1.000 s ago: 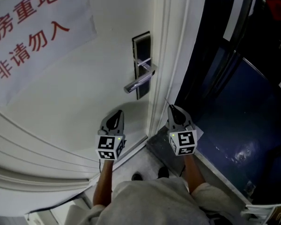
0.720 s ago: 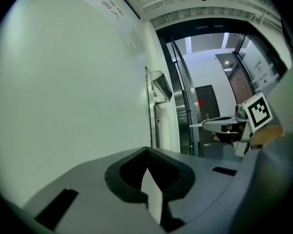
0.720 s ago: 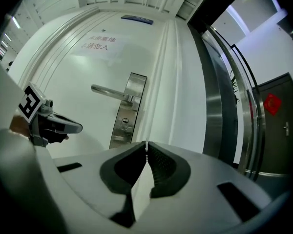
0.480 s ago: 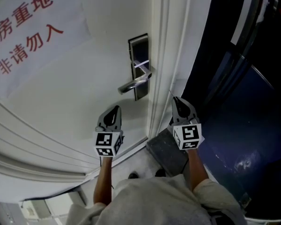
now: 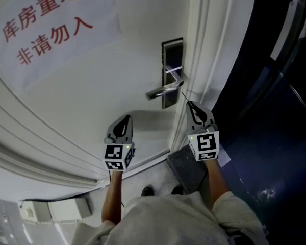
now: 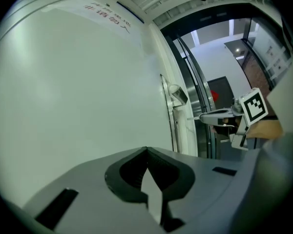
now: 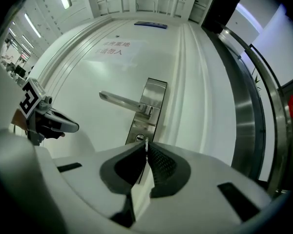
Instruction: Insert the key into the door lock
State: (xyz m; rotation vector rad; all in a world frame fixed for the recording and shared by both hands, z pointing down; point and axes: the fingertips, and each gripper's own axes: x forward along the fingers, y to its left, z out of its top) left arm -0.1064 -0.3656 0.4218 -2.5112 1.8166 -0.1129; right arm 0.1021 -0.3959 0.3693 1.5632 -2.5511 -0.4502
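A steel lock plate [image 5: 172, 73] with a lever handle [image 5: 162, 91] is fixed near the right edge of the white door [image 5: 92, 101]. My right gripper [image 5: 190, 105] is shut on a thin metal key [image 5: 183, 96], which points up at the plate's lower end. In the right gripper view the key tip [image 7: 146, 142] sits just right of the round keyhole [image 7: 139, 138], below the handle [image 7: 121, 100]. My left gripper [image 5: 124, 120] hovers shut and empty in front of the plain door panel, left of and below the lock. The left gripper view shows the plate [image 6: 168, 112] edge-on.
A paper sign with red characters [image 5: 46, 27] is taped to the door's upper left. The white door frame [image 5: 206, 55] borders a dark open area [image 5: 275, 116] on the right. A grey mat [image 5: 186, 168] lies at the threshold by the person's feet.
Both grippers have risen. The right gripper with the key has drawn closer to the lower part of the lock plate. The head view has swung, so the door fills more of it.
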